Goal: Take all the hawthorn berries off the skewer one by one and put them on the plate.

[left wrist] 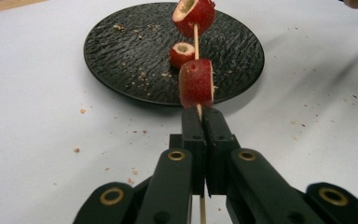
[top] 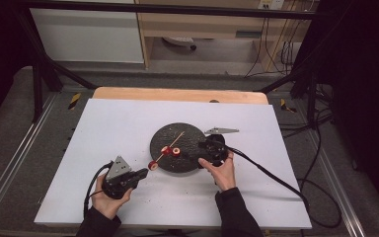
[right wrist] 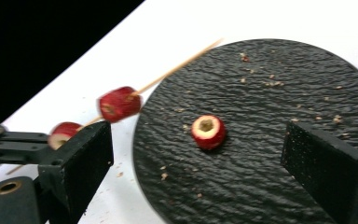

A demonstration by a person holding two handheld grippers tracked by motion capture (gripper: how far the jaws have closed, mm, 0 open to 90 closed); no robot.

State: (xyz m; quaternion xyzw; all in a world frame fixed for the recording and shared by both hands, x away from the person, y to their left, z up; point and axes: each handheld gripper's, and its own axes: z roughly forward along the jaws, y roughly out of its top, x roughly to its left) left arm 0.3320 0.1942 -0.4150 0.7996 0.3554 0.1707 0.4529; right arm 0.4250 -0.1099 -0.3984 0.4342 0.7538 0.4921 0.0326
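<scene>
So far two red fruit pieces [left wrist: 196, 83] sit threaded on the skewer [top: 170, 146], which the left gripper [left wrist: 201, 112] clamps by its bare end at lower centre of its own view. One loose piece [right wrist: 208, 131] lies mid-plate [right wrist: 279, 186], unthreaded. The right gripper [right wrist: 196, 158] hangs over it, jaws spread and empty; spearing that piece remains.
</scene>
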